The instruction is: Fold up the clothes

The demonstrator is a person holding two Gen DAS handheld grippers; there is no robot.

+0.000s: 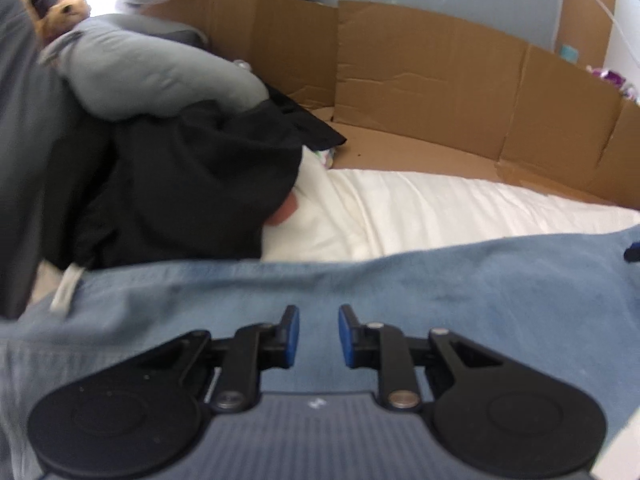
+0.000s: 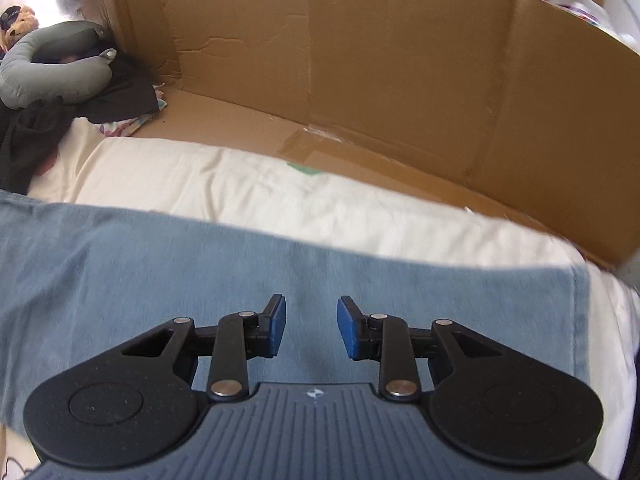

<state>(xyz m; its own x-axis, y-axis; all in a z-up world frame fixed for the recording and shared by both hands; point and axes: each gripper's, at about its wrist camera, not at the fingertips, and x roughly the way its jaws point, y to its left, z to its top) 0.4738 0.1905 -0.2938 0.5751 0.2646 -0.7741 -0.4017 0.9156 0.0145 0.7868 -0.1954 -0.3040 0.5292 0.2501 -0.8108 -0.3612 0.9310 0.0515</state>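
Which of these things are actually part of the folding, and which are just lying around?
Part of the job:
- blue garment
- left gripper, open
- right gripper, open
- black clothes, probably waiting their turn

Just lying about:
- grey neck pillow
- cardboard
- white bedding
- stuffed toy

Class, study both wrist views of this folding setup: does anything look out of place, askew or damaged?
Yes. A grey neck pillow sits on a crumpled heap of black clothes at the far left, unfolded and untidy. The cardboard wall behind the bedding is creased and torn in places. The blue garment lies flat; both grippers hover open above it.
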